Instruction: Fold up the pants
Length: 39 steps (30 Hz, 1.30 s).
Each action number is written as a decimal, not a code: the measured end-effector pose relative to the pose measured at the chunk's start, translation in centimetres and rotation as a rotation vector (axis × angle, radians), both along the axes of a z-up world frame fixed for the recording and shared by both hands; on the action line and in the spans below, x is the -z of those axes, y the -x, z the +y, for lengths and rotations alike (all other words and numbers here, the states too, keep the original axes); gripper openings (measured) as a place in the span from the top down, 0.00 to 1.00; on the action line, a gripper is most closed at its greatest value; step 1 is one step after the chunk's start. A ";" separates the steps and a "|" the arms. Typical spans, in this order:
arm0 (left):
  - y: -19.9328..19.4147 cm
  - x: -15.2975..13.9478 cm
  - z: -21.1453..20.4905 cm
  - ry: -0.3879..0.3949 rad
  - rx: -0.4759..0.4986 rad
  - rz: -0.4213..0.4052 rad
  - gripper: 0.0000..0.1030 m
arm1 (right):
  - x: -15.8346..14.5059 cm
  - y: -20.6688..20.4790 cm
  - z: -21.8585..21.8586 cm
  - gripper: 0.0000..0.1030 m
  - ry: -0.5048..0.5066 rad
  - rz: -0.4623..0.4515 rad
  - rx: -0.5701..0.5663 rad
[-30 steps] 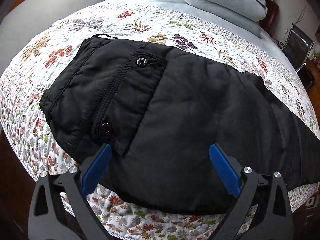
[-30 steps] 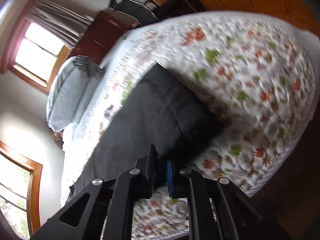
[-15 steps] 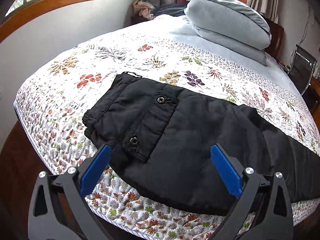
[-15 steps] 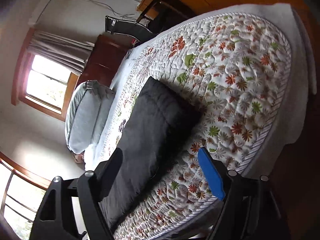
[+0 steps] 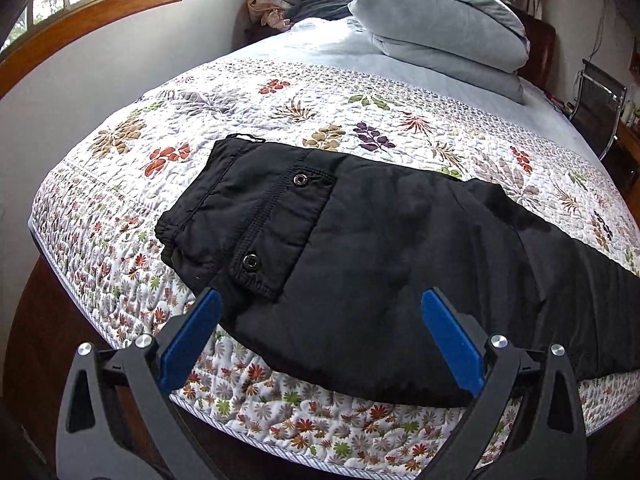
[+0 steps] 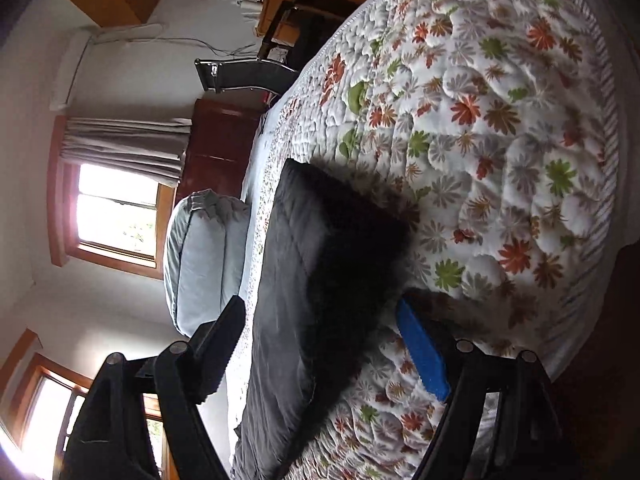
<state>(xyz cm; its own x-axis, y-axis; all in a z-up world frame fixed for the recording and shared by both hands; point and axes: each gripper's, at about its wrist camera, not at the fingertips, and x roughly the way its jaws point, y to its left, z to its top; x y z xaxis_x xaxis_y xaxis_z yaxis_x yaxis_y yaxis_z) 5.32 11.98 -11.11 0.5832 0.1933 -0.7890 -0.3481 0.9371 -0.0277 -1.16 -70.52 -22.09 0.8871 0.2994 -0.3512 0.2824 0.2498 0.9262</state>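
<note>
Black padded pants [image 5: 360, 264] lie flat across the near edge of a bed, folded lengthwise, waistband at the left with a snap pocket [image 5: 276, 232] on top. My left gripper [image 5: 320, 308] is open and empty, hovering just in front of the waist end. In the right wrist view the leg end of the pants [image 6: 332, 248] lies on the quilt, view rolled sideways. My right gripper [image 6: 320, 320] is open and empty, held just short of the cuff, with its fingers either side of the leg.
The bed has a floral quilt [image 5: 280, 92] and grey pillows [image 5: 440, 28] at the head. A metal chair [image 5: 600, 100] and dark wooden furniture stand at the right. The quilt edge [image 5: 320, 440] is right below the pants, with dark floor beyond.
My right gripper opened and let go of the leg end, then backed off slightly. My left gripper pulled back from the waist end, staying open.
</note>
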 end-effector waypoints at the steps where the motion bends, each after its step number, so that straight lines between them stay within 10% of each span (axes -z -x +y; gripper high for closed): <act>1: 0.0 0.0 -0.1 -0.002 0.001 0.002 0.03 | 0.1 -0.2 0.0 0.24 -0.008 -0.009 0.001; 13: -0.5 0.9 -0.2 0.028 0.001 0.038 0.03 | 0.8 -3.2 0.6 0.78 -0.035 -0.065 -0.030; 21: -1.4 3.5 0.8 0.008 -0.020 0.113 0.03 | -1.4 -2.6 1.1 0.83 0.045 -0.085 -0.032; 39: -1.5 4.8 2.1 0.073 -0.022 0.118 0.03 | -17.7 -3.9 11.8 0.84 0.721 -0.047 -0.098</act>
<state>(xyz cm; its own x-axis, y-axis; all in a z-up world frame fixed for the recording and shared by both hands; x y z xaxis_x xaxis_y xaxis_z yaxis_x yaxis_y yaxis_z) 6.83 14.06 -15.94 0.4819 0.1444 -0.8642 -0.3736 0.9261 -0.0535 2.78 -58.73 -4.38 0.8870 0.0868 -0.4536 0.1915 0.8246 0.5323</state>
